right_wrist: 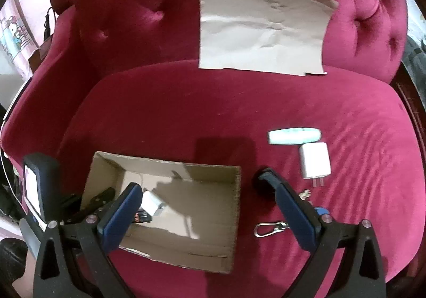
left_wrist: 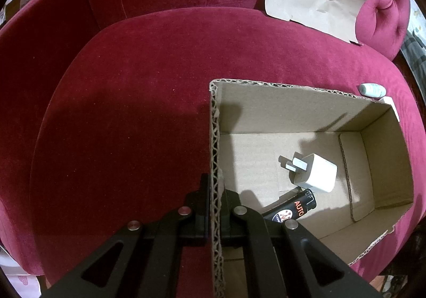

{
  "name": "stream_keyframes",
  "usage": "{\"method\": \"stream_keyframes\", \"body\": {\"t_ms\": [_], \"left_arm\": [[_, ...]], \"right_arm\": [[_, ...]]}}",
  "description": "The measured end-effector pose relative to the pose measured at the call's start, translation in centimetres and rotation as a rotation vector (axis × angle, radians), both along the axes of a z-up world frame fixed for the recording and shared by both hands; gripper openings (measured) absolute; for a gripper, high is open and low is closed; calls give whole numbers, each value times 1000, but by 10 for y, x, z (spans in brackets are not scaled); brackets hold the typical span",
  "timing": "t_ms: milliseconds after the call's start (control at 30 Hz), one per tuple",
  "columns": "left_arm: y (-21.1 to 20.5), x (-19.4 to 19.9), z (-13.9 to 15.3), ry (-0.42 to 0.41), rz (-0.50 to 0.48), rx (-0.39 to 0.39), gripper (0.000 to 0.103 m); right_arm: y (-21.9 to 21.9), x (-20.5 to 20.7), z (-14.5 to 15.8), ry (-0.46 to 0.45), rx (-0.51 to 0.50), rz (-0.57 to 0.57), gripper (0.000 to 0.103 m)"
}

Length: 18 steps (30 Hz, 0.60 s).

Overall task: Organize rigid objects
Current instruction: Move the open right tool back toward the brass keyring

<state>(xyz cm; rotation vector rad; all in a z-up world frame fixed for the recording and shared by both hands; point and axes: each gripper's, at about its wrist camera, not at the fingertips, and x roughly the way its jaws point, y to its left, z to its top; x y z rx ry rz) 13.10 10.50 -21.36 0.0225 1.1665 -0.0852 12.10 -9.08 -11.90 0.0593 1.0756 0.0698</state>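
While the sofa carries everything, the box is the landmark here: it stands open on the seat cushion, and a sheet of brown paper leans on the backrest well behind it.

Inside the box lie a white charger and, touching it, a black lighter; I judge these two as already sorted. Outside the box, to its right, wait a second charger, behind that a pale tube, and nearer to the camera a carabiner with some small keys, only partly seen. So it seems less than half is done.

The left gripper is clamped on the left wall of the box and steadies it. The right gripper hangs above the right part of the box with jaws wide and nothing between them, probably ready for the next object.
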Motion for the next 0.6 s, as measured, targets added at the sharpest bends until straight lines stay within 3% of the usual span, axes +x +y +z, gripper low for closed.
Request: {"method": "stream_keyframes", "body": {"t_ms": [600], "left_arm": [[2, 0, -1, 0, 0, 0, 3]], "right_arm": [[-69, -14, -11, 6, -79, -89, 102]]}}
